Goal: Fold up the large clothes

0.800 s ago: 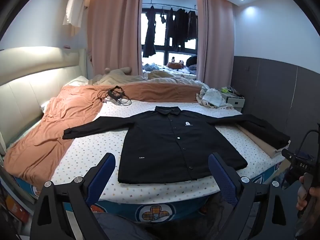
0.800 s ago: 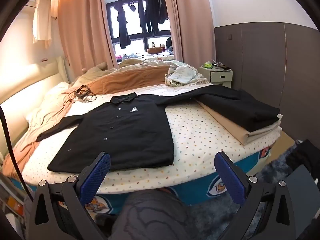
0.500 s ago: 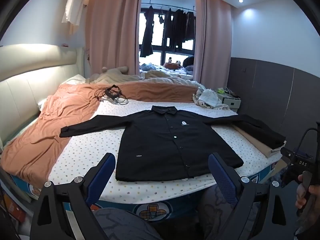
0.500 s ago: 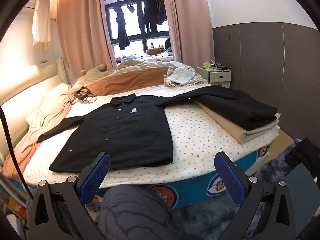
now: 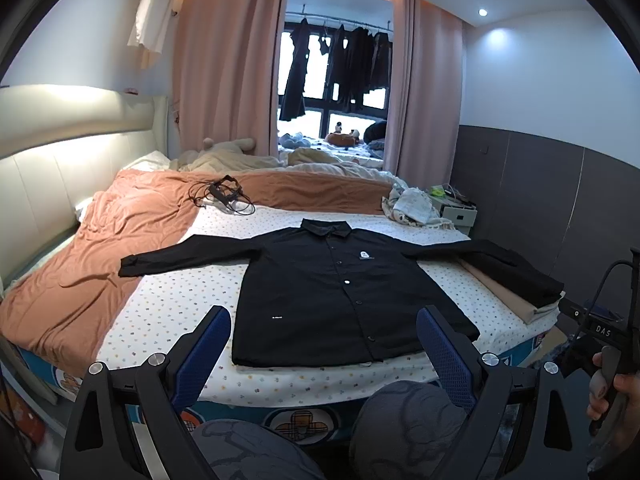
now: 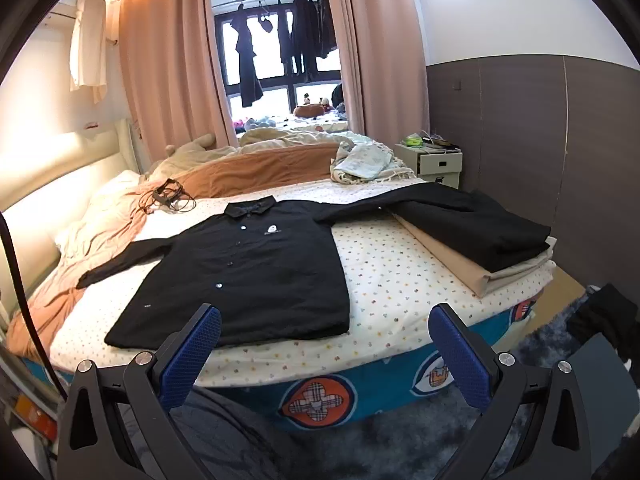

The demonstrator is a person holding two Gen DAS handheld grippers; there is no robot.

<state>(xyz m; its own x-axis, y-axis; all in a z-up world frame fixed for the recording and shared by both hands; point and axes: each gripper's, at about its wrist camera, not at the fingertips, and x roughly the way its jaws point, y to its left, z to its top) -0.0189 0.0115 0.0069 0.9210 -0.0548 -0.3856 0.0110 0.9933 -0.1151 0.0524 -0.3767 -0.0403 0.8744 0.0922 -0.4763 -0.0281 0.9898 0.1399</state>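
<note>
Softly lit bedroom, fisheye views with dark rounded corners.
Daylight glares through the window; ceiling spotlights and a warm headboard strip glow; edges bend, focus stays sharp.

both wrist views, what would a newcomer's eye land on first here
A black shirt lies spread flat, face up, sleeves out, in the middle of the bed; one sleeve reaches the folded pile at the bed's right edge. An orange blanket is bunched along the left side. Both grippers, left and right, hang open in front of the bed, holding nothing.
</note>
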